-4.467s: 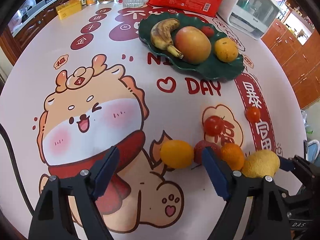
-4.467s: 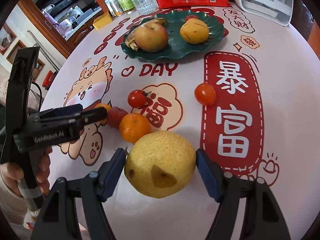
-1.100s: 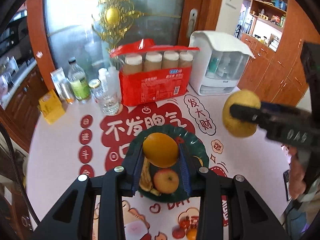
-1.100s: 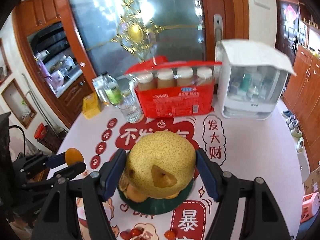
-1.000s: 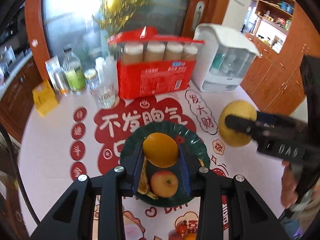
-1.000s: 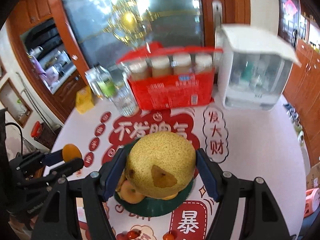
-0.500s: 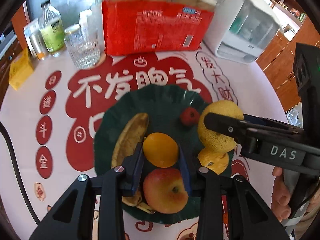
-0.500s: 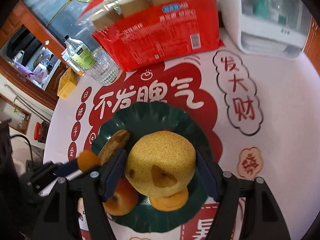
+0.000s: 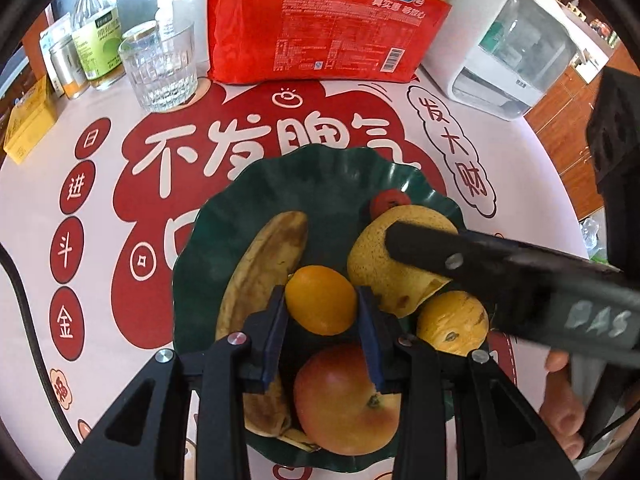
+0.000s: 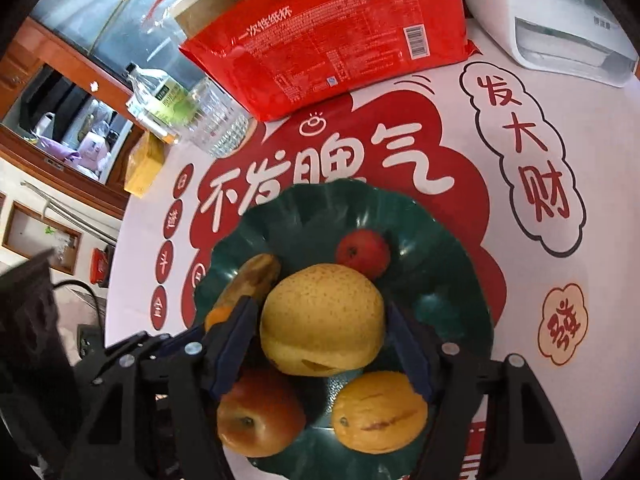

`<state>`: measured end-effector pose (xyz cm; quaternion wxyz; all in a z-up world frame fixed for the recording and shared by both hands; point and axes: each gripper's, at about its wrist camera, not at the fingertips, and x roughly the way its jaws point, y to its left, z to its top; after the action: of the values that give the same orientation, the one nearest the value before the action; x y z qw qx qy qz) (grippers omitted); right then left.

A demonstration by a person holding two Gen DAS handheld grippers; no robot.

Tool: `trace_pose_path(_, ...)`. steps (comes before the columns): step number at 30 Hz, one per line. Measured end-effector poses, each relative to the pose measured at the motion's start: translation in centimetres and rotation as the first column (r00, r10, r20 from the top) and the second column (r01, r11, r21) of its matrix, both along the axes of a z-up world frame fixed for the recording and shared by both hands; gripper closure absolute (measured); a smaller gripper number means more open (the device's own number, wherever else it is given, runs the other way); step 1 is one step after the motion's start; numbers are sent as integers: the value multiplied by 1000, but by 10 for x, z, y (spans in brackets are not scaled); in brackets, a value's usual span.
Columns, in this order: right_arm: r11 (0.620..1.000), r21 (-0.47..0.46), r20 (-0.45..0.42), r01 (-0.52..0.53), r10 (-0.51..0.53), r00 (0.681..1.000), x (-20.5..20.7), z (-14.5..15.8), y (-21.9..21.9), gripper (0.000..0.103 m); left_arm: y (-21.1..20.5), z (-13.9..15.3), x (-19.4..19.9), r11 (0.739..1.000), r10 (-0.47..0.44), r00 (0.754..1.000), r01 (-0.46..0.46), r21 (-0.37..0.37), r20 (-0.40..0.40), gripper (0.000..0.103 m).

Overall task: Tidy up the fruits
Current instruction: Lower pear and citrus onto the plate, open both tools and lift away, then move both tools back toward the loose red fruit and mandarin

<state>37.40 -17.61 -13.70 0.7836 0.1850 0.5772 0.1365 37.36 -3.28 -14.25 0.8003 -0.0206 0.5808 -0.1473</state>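
Pear (image 10: 322, 326) now lowered onto plate (image 10: 452, 280).

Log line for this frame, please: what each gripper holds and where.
left gripper: shut on small orange | right gripper: shut on pear | both over green plate | fruit on plate: banana, apple

Counting on the green plate (image 9: 208, 240): one banana (image 9: 260, 272), one apple (image 9: 344, 400), one pear (image 10: 320, 324), two oranges (image 9: 320, 300) (image 9: 454, 328), one small red fruit (image 10: 362, 254). Behind it: one glass (image 9: 160, 68), one red pack (image 9: 320, 28), one bottle (image 9: 96, 28) (others too blurred to count).
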Motion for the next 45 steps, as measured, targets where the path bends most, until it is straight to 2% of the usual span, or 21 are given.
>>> trace_pose_path(3, 1000, 18, 15, 1, -1, 1000, 0, 6, -2, 35, 1, -1, -1, 1000, 2, 1000, -2, 10, -3, 61)
trace_pose_path(5, 1000, 2, 37, -6, 6, 999, -1, 12, -2, 35, -1, 2, -3, 1000, -4, 1000, 4, 9, 2, 42)
trace_pose_path(7, 1000, -15, 60, -17, 18, 998, -3, 17, -1, 35, -1, 6, -6, 1000, 6, 1000, -7, 19, 18, 28)
trace_pose_path(8, 1000, -23, 66, -22, 23, 998, -4, 19, -1, 35, -2, 8, -6, 1000, 8, 1000, -9, 24, 25, 26)
trace_pose_path(22, 990, -139, 89, -34, 46, 995, -28, 28, -5, 35, 11, 28, -32, 998, 40, 999, -41, 39, 33, 24)
trace_pose_path(33, 975, -216, 98, -42, 65, 993, -58, 42, -2, 35, 33, 55, -61, 995, 98, 994, -99, 10, 57, 23)
trace_pose_path(40, 972, -232, 93, -38, 61, 994, -86, 52, 0, 35, 49, 77, -87, 989, 144, 987, -142, -45, 69, 22)
trace_pose_path(45, 969, -247, 105, -28, 55, 993, -113, 64, 0, 35, 55, 95, -110, 986, 161, 981, -155, -57, 105, 22)
